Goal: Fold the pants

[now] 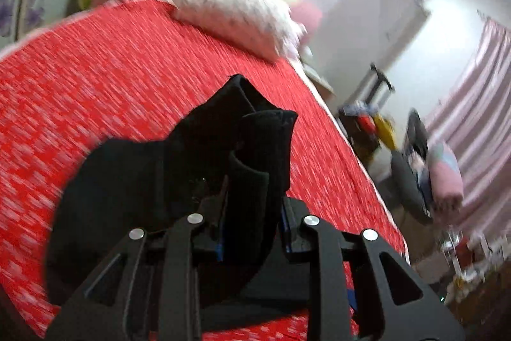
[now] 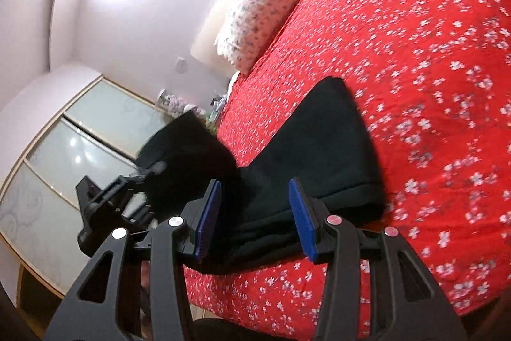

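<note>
The left tongs (image 1: 252, 213) pinch a thick fold of the black pants (image 1: 159, 181), lifting it off the red floral bedspread (image 1: 111, 69). The right tongs (image 2: 258, 219) stand wide apart, their blue pads (image 2: 209, 219) on either side of the cloth without closing on it. Only the right wrist view shows the rest of the pants (image 2: 319, 149) lying flat on the bed, one end raised toward the left tongs (image 2: 150, 171) at the bed's edge. A white patterned pillow (image 1: 236, 11) sits at the head of the bed. The left wrist view alone takes in a striped pink curtain (image 1: 472, 117) and blurred clutter beside the bed; the right wrist view alone shows a glass-fronted wardrobe (image 2: 80, 149).
</note>
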`<state>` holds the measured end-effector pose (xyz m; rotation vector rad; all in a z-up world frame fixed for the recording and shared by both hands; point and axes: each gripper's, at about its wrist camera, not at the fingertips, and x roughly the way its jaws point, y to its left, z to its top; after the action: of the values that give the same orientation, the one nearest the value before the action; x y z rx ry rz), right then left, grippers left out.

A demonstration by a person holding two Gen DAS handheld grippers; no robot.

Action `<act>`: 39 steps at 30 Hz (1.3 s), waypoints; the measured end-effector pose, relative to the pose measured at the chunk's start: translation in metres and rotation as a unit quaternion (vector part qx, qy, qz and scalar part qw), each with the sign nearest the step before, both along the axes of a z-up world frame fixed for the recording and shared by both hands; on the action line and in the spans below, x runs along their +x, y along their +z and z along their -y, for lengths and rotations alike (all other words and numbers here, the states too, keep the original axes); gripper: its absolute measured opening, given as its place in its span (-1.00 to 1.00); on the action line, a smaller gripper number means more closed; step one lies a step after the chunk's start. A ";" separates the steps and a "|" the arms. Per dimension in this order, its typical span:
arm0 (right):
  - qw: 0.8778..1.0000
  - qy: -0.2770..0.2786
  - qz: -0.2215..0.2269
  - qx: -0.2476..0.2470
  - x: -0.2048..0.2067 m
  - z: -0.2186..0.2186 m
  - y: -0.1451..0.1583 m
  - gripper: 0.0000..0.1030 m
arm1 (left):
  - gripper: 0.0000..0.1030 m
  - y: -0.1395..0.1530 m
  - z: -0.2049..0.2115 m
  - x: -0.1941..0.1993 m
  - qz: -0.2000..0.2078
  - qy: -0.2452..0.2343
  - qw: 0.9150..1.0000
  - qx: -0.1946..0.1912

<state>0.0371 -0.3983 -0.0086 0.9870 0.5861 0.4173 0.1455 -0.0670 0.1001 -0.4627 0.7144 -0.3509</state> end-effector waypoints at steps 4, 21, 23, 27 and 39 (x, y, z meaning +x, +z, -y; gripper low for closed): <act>1.000 -0.017 -0.007 0.008 -0.001 0.013 -0.006 -0.10 | -0.53 -0.041 0.068 0.001 -0.016 -0.046 0.998 0.048; 0.995 -0.086 -0.028 0.031 -0.003 0.057 -0.017 -0.10 | -0.50 -0.084 0.172 -0.029 0.026 -0.106 0.964 0.243; 0.995 -0.090 -0.031 0.030 -0.002 0.060 -0.019 -0.10 | -0.44 -0.086 0.181 -0.033 0.039 -0.108 0.956 0.268; 0.994 -0.100 -0.037 0.029 -0.002 0.067 -0.022 -0.10 | 0.14 -0.083 0.184 -0.041 0.051 -0.131 0.957 0.255; 0.996 -0.086 0.013 -0.009 -0.008 0.068 -0.006 -0.10 | 0.96 -0.043 0.081 -0.078 0.118 -0.104 0.972 0.175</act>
<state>0.0295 -0.4665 -0.0147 1.0048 0.4762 0.2720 0.0671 -0.1485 0.0576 -0.0101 0.5775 -0.4578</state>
